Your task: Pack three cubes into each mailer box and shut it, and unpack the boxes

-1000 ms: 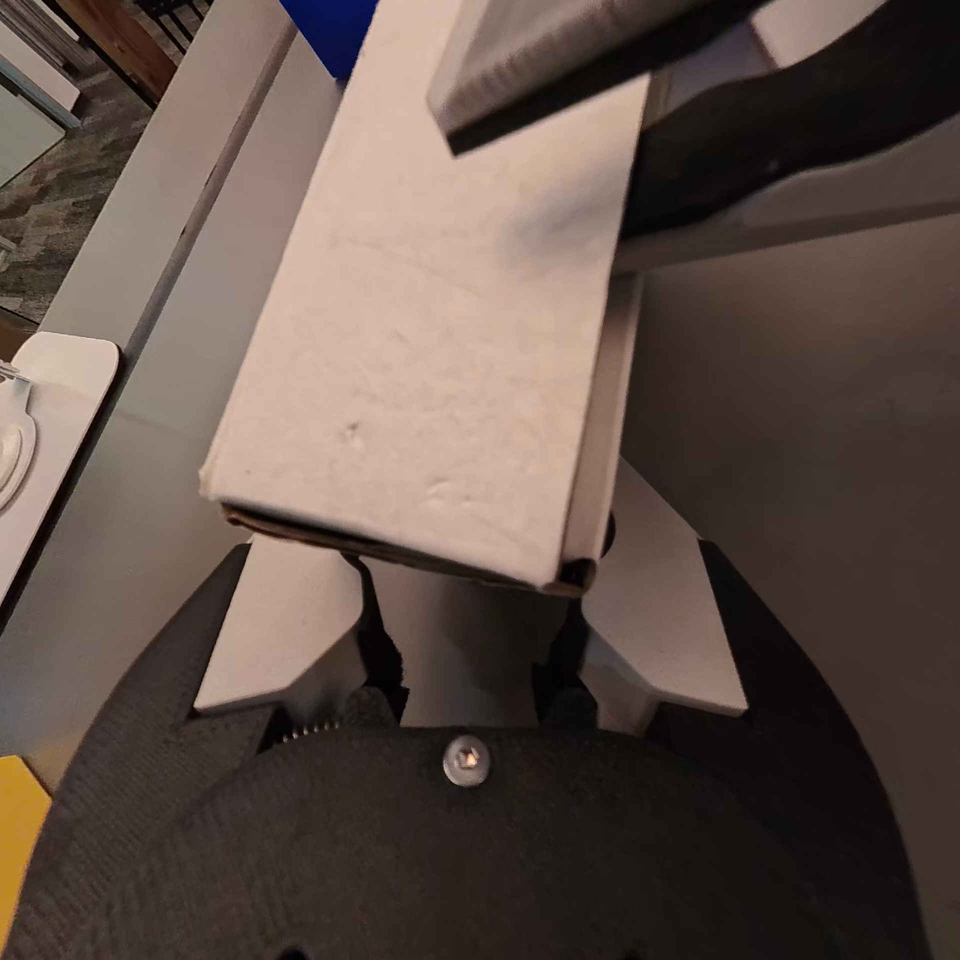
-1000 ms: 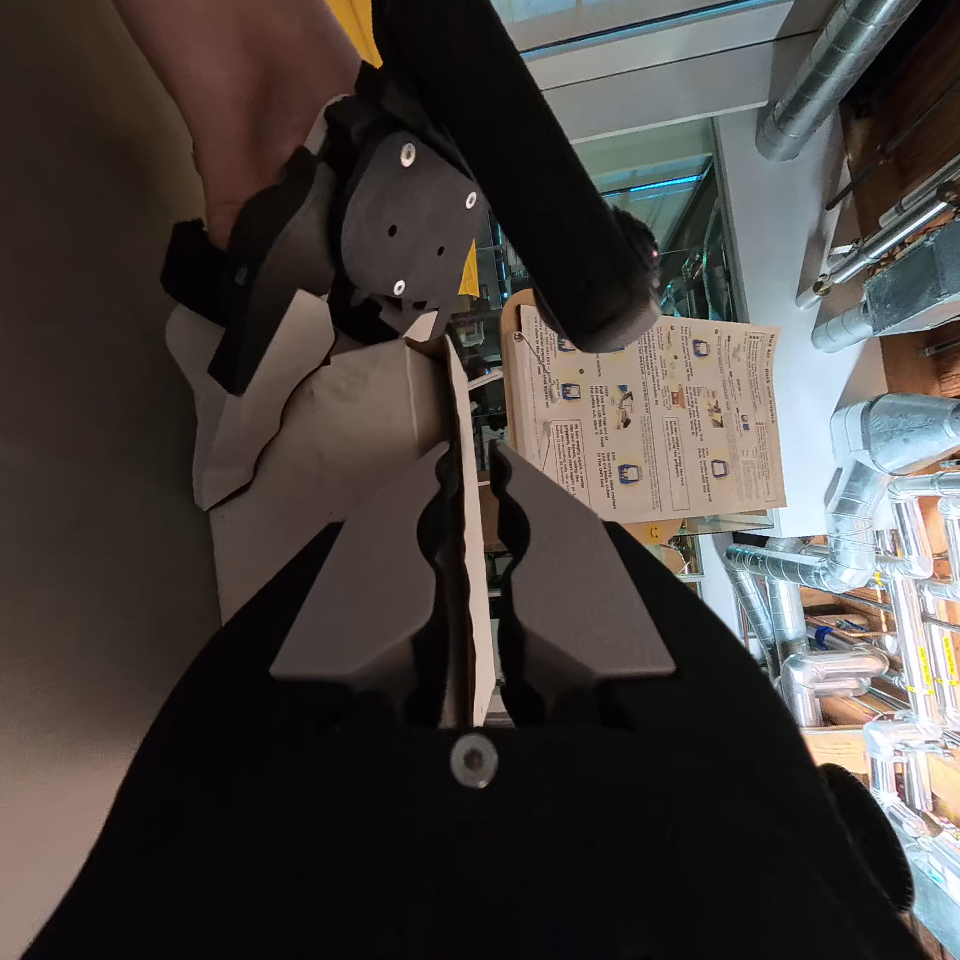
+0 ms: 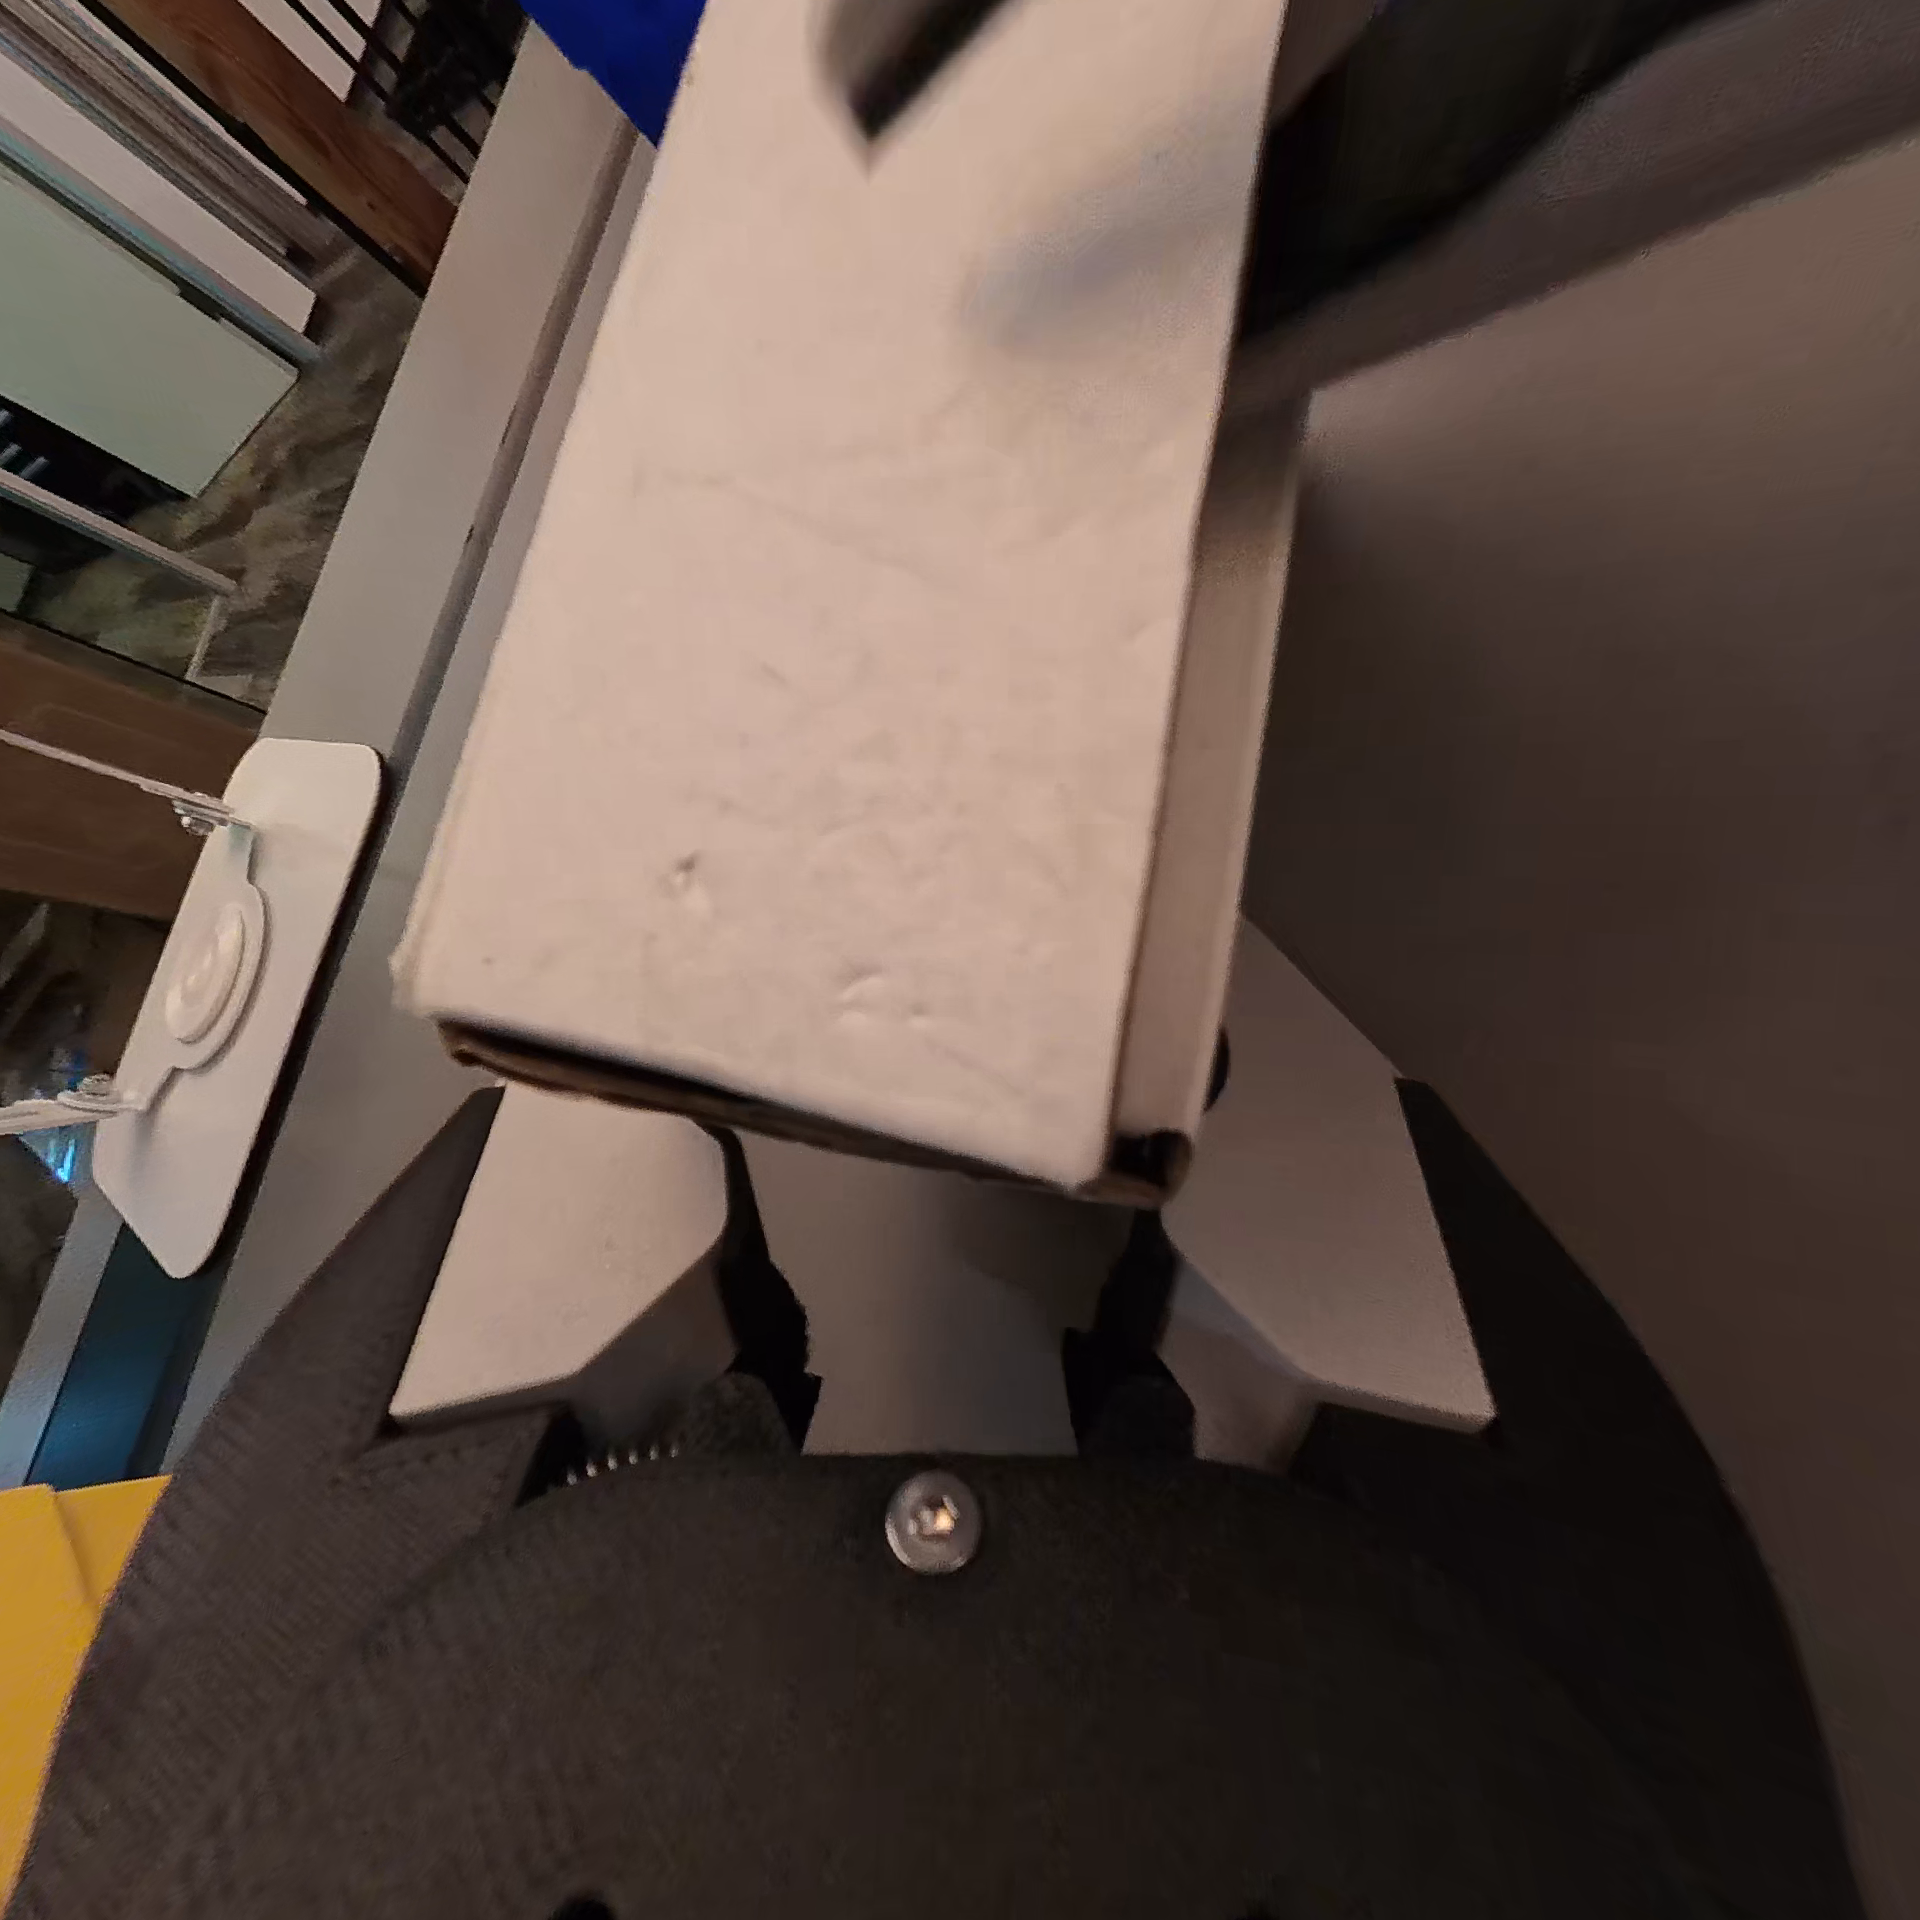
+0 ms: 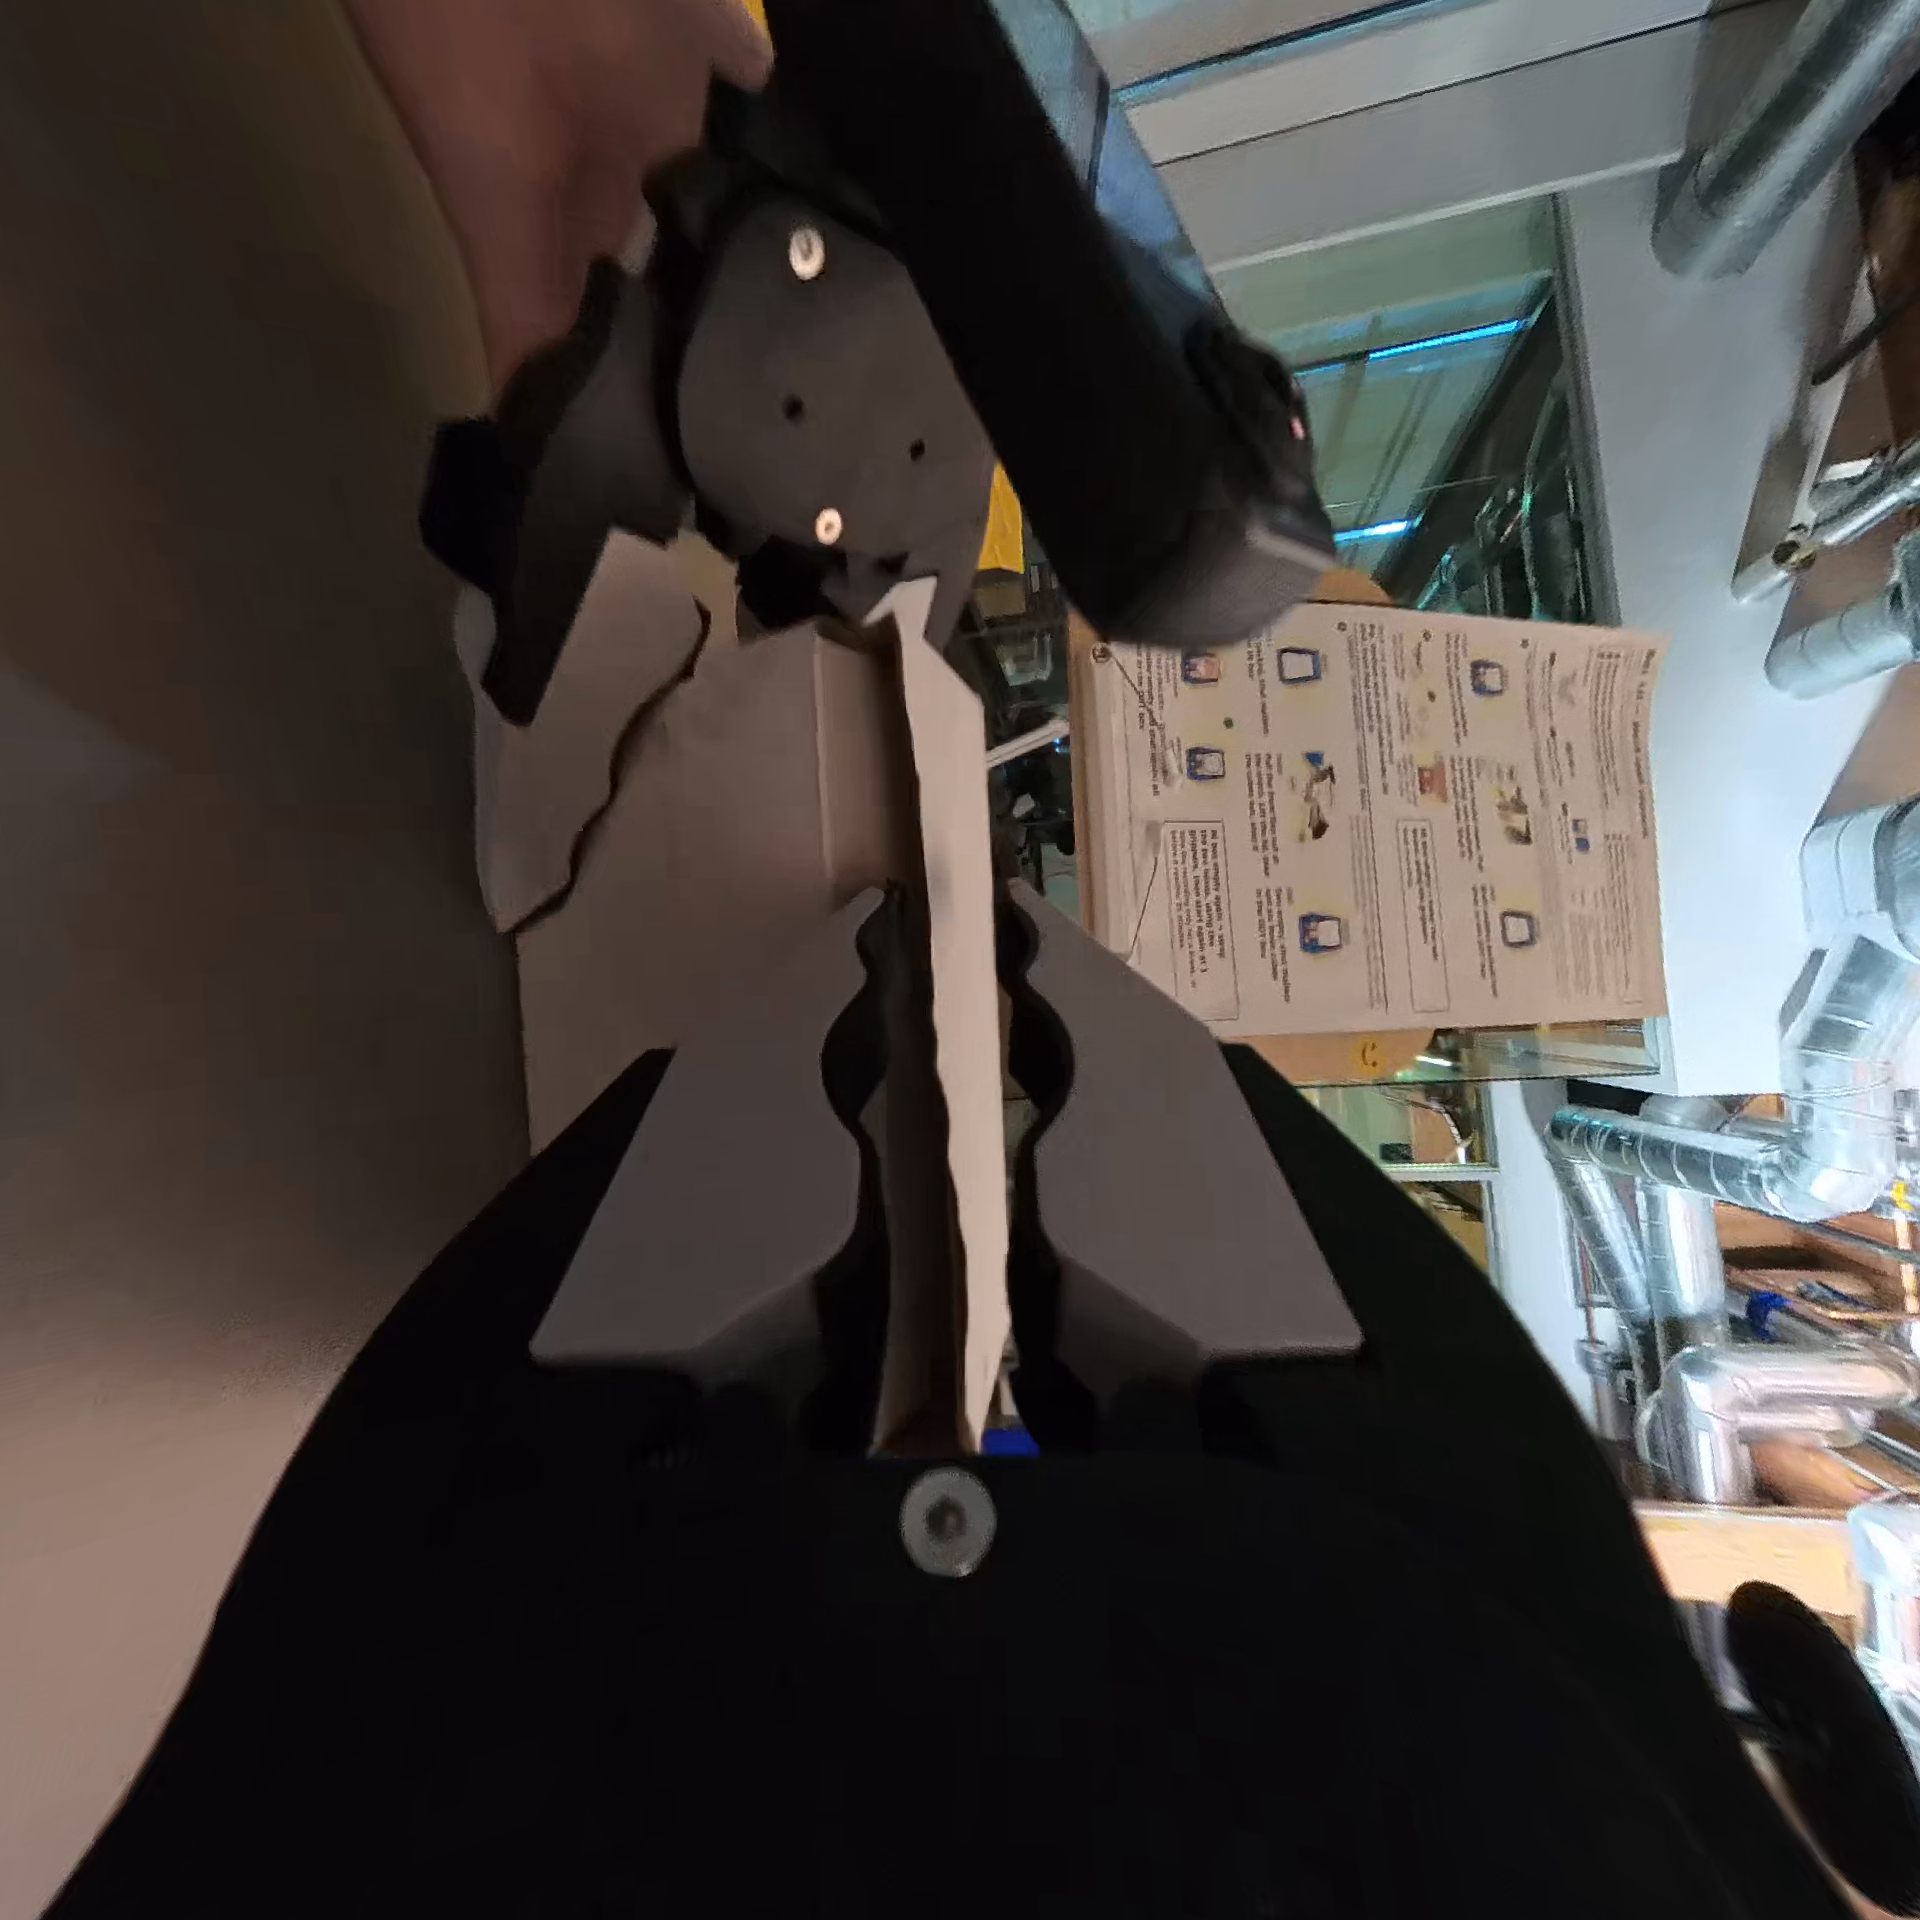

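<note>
**Box held between both tools**

In the left wrist view, a yellow object (image 3: 52, 1621) lay at the lower left edge, and a white plate (image 3: 260, 997) with a round fitting stood further up beside the grey desk (image 3: 1610, 935). The white box (image 3: 831, 675) filled the centre, its near end lying over the left tool (image 3: 940, 1195). The fingers (image 3: 561, 1247) were spread wide, one on each side of the box end; whether they pressed on the box cannot be told. A blue object (image 3: 613, 62) showed at the top edge behind the box.

In the right wrist view, a hand (image 4: 582, 156) held the left tool (image 4: 831, 436) at the upper left, against the far end of the box (image 4: 727, 831). The right tool (image 4: 951, 914) was clenched on a thin cardboard flap (image 4: 951, 1039) of the box, which ran between its two fingers (image 4: 727, 1195). To the right hung an instruction sheet (image 4: 1371, 821), with metal pipes (image 4: 1714, 1164) beyond it.
</note>
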Demonstrator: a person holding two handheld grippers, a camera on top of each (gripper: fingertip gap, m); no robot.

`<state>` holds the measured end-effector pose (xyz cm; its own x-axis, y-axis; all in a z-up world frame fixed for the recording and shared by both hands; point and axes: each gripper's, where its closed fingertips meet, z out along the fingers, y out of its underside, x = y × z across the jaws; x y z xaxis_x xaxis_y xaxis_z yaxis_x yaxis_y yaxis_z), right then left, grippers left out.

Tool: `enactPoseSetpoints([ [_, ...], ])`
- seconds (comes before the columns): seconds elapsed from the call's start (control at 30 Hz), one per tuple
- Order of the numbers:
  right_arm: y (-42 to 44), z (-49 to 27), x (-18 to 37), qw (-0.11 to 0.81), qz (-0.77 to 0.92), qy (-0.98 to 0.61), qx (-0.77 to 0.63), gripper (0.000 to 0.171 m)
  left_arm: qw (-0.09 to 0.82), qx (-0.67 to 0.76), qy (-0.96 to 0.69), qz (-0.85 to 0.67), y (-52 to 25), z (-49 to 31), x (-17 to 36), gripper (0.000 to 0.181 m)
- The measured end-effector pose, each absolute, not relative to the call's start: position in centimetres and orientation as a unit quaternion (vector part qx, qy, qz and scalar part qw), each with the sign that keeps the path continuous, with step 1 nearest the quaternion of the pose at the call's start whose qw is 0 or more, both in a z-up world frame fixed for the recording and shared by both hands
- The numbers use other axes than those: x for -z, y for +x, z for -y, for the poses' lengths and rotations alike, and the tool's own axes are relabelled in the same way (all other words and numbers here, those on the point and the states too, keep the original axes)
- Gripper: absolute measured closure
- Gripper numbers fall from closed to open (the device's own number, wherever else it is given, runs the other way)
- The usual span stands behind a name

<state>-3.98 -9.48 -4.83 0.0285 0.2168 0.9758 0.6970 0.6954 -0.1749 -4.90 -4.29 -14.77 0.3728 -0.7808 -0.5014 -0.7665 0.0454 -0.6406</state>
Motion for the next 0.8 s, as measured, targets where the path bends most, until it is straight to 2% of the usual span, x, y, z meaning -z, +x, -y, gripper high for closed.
enactPoseSetpoints([
  [0.13,-5.4,9.7,5.0,0.620,0.675,-0.329,0.227,0.165,0.466,-0.013,-0.678,-0.568,-4.8,4.4,14.6,0.098],
  [0.33,-5.1,10.1,3.7,0.627,0.655,-0.397,0.143,0.169,0.479,-0.041,-0.654,-0.584,-4.6,4.3,14.3,0.097],
  [0.43,-5.0,10.4,3.1,0.633,0.650,-0.409,0.103,0.167,0.493,-0.060,-0.631,-0.596,-4.5,4.2,14.0,0.098],
  [0.57,-2.1,8.9,3.5,0.618,0.656,-0.411,0.140,0.156,0.505,-0.070,-0.611,-0.606,-4.5,4.4,13.8,0.097],
  [0.67,-0.3,9.0,4.3,0.591,0.665,-0.451,0.072,0.154,0.512,-0.091,-0.592,-0.615,-4.3,4.6,13.7,0.098],
  [0.8,-0.2,9.5,4.7,0.553,0.676,-0.486,0.016,0.165,0.516,-0.109,-0.580,-0.621,-4.1,4.7,13.5,0.098],
])
